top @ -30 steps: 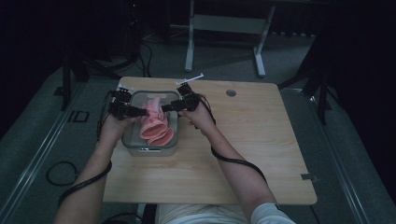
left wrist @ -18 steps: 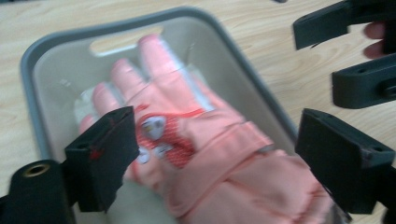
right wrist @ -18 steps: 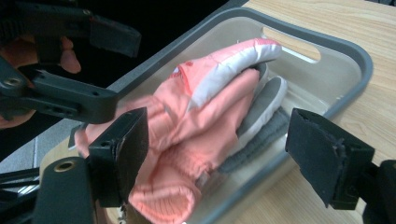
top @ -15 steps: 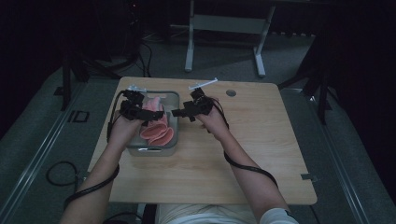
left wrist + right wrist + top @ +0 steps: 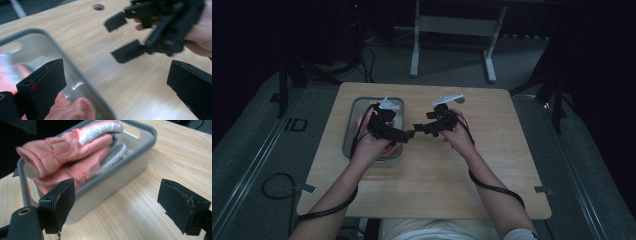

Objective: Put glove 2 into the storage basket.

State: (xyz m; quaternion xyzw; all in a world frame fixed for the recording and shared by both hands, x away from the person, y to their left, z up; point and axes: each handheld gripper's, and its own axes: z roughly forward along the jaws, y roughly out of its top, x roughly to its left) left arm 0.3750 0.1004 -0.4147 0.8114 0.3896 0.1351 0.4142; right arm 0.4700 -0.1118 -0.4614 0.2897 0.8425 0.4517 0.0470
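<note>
A folded pink garment (image 5: 75, 150) with white and grey lining lies in a grey plastic bin (image 5: 120, 172) on the left part of the wooden table (image 5: 437, 185). My left gripper (image 5: 408, 134) hangs over the bin's right rim (image 5: 75, 72), pointing right. Its jaws have just been opening and stand wide apart (image 5: 116, 87) with nothing between them. My right gripper (image 5: 418, 128) faces it from the right, almost tip to tip. Its jaws have also just been opening and are open and empty (image 5: 117, 205), low above the table beside the bin. The left gripper view has the right gripper (image 5: 125, 37) open.
A round hole (image 5: 460, 100) sits in the table near its far edge. Bare wood lies to the right and in front of the bin. Beyond the table stand a metal frame (image 5: 452, 30) and dark floor with cables.
Both grippers have left the garment in the bin and moved right and toward the near side. Their jaws are wider apart than a second ago. The garment lies loose in the bin.
</note>
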